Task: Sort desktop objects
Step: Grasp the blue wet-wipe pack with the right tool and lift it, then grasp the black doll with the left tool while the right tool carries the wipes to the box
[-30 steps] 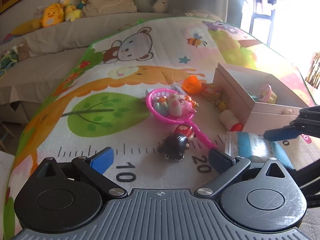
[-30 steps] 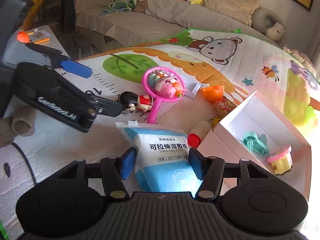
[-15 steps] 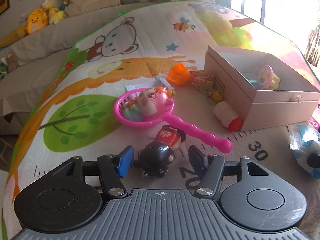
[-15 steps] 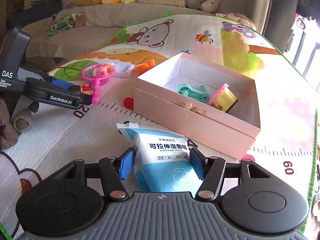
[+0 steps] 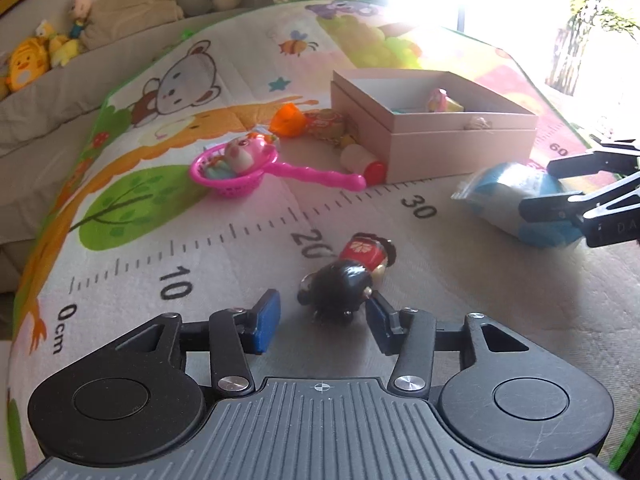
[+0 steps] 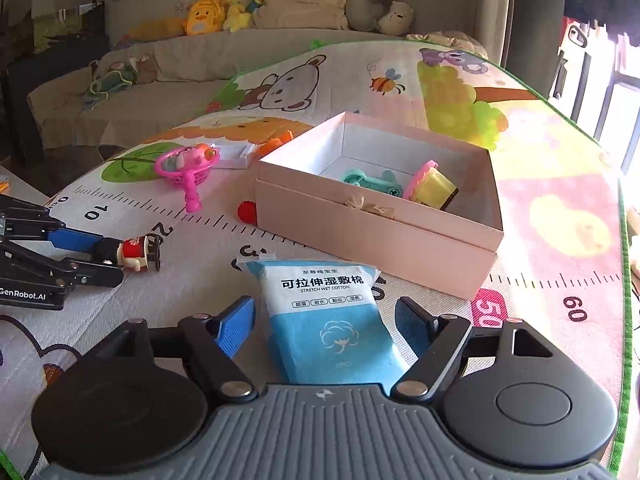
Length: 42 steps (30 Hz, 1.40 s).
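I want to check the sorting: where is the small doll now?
The doll lies on the mat by the printed 20 mark, between the open jaws of the left gripper.

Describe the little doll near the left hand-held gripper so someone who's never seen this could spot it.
Start at the pink box on the play mat, then follow the printed ruler to the 20 mark. The doll lies there on its side, between the left hand-held gripper's fingers: the only figure with black hair and a red dress.

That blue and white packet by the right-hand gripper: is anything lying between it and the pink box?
Nothing visible does. The packet lies between the open fingers of the right gripper, and only bare mat separates it from the near wall of the pink box.
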Available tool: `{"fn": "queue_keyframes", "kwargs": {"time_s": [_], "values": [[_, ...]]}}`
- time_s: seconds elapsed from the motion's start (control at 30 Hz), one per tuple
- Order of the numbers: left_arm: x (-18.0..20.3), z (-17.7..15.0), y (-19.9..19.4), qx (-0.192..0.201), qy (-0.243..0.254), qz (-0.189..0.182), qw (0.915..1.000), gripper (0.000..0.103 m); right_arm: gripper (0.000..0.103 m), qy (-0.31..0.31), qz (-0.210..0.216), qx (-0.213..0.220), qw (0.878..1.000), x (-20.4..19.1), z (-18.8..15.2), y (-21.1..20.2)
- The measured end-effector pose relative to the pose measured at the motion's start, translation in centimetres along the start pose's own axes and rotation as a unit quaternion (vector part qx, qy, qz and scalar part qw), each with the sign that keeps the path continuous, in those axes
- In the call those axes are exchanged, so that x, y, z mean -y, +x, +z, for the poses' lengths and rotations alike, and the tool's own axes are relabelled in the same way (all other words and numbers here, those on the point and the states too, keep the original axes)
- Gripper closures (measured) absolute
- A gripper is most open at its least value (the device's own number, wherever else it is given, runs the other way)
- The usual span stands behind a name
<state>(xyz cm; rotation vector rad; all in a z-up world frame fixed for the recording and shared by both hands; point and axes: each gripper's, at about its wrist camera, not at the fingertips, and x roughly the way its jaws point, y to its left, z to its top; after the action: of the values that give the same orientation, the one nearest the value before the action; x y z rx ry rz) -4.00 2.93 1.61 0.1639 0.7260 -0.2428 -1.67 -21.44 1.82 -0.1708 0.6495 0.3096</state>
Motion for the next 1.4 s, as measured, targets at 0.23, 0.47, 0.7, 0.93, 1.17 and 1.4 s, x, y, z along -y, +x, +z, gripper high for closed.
{"fn": "queue_keyframes", "kwargs": {"time_s": [0.23, 0.47, 0.7, 0.93, 1.17, 1.4], "values": [[-2.1, 0.4, 0.0, -0.005, -0.016, 0.063, 0.9979, 0.036, 0.021, -0.006, 0.006, 0.013, 1.000, 0.0, -0.1, -0.7], [-1.9, 0.6, -0.6, -0.007, -0.034, 0.039, 0.9987, 0.024, 0.019, -0.004, -0.001, 0.018, 1.000, 0.1, -0.2, -1.2], [1.6, 1.6, 0.1, 0.002, -0.028, -0.012, 0.9995, 0.005, 0.016, -0.005, -0.015, 0.028, 1.000, 0.8, -0.1, -1.9], [2.2, 3.3, 3.8, -0.008, -0.027, 0.030, 0.9991, 0.030, 0.016, -0.062, -0.004, 0.003, 0.998, -0.1, 0.4, -0.4], [1.5, 2.9, 2.6, -0.005, -0.024, 0.026, 0.9994, 0.032, 0.040, -0.024, 0.032, -0.061, 0.997, 0.4, 0.7, 2.7], [2.7, 3.4, -1.9, 0.017, 0.003, -0.019, 0.9997, 0.032, 0.053, -0.016, 0.078, -0.080, 0.994, 0.5, 0.8, -2.1]]}}
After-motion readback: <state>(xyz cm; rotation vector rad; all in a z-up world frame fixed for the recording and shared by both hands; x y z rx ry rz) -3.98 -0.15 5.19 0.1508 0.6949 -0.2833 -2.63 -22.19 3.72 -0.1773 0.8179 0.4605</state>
